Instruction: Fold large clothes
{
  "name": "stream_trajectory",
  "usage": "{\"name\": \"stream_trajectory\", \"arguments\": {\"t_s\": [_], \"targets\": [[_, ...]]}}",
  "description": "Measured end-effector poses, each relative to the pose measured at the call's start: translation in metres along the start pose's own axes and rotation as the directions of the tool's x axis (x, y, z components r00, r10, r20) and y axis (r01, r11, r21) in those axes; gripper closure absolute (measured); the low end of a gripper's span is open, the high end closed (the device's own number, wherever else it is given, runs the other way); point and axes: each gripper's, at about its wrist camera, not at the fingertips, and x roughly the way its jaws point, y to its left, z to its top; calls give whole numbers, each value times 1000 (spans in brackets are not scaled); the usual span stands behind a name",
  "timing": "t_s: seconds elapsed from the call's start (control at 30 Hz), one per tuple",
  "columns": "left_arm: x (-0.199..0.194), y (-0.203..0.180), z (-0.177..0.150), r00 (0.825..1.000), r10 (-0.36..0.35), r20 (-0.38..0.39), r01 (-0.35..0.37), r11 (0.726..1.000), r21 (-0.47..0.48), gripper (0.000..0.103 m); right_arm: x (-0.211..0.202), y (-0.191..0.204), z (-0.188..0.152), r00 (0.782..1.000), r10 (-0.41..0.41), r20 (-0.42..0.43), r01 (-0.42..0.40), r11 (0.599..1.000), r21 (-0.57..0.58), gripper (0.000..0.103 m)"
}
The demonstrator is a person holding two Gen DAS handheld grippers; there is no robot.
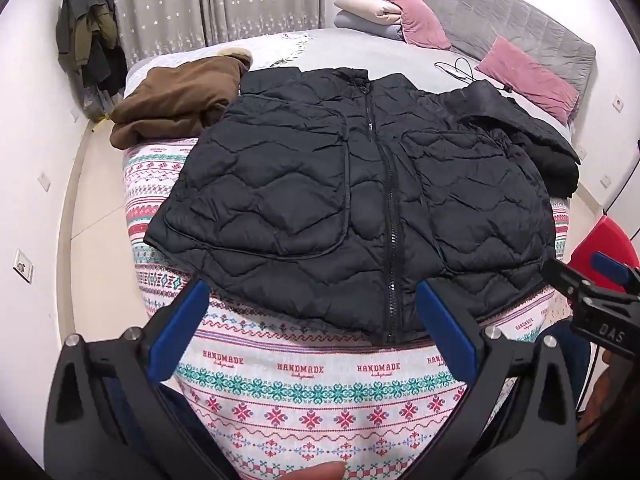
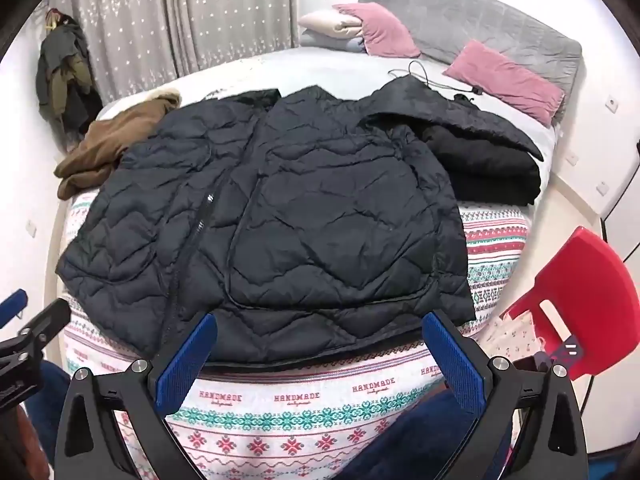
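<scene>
A black quilted puffer jacket (image 1: 340, 200) lies flat, front up and zipped, on the patterned bedspread (image 1: 300, 384); it also shows in the right wrist view (image 2: 304, 216). Both sleeves look folded over the chest. My left gripper (image 1: 312, 312) is open and empty, hovering just short of the jacket's bottom hem near the zipper. My right gripper (image 2: 320, 344) is open and empty over the hem's right part; it shows at the right edge of the left wrist view (image 1: 592, 280).
A brown coat (image 1: 180, 100) lies bunched at the bed's far left. A folded black garment (image 2: 480, 164) lies at the right. Pink pillows (image 1: 528, 76), folded bedding (image 1: 368, 12) and a black cable (image 1: 460, 68) lie near the headboard. A red chair (image 2: 576, 300) stands right of the bed.
</scene>
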Motion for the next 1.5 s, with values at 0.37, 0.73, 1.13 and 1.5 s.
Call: {"name": "stream_trajectory", "arguments": {"t_s": [0.37, 0.73, 1.13, 1.5], "targets": [[0, -4, 5, 1000, -4, 7, 4, 1000, -1, 0, -22, 15, 2, 999, -24, 43, 24, 1000, 3, 0], [-2, -2, 6, 1000, -3, 24, 3, 1000, -5, 0, -23, 17, 1, 994, -49, 93, 49, 999, 2, 0], [-2, -2, 8, 1000, 1, 9, -2, 1000, 6, 0, -24, 29, 0, 989, -86, 117, 90, 996, -30, 0], [1, 2, 12, 1000, 13, 2, -13, 1000, 2, 0, -22, 36, 3, 986, -113, 123, 119, 992, -41, 0]]}}
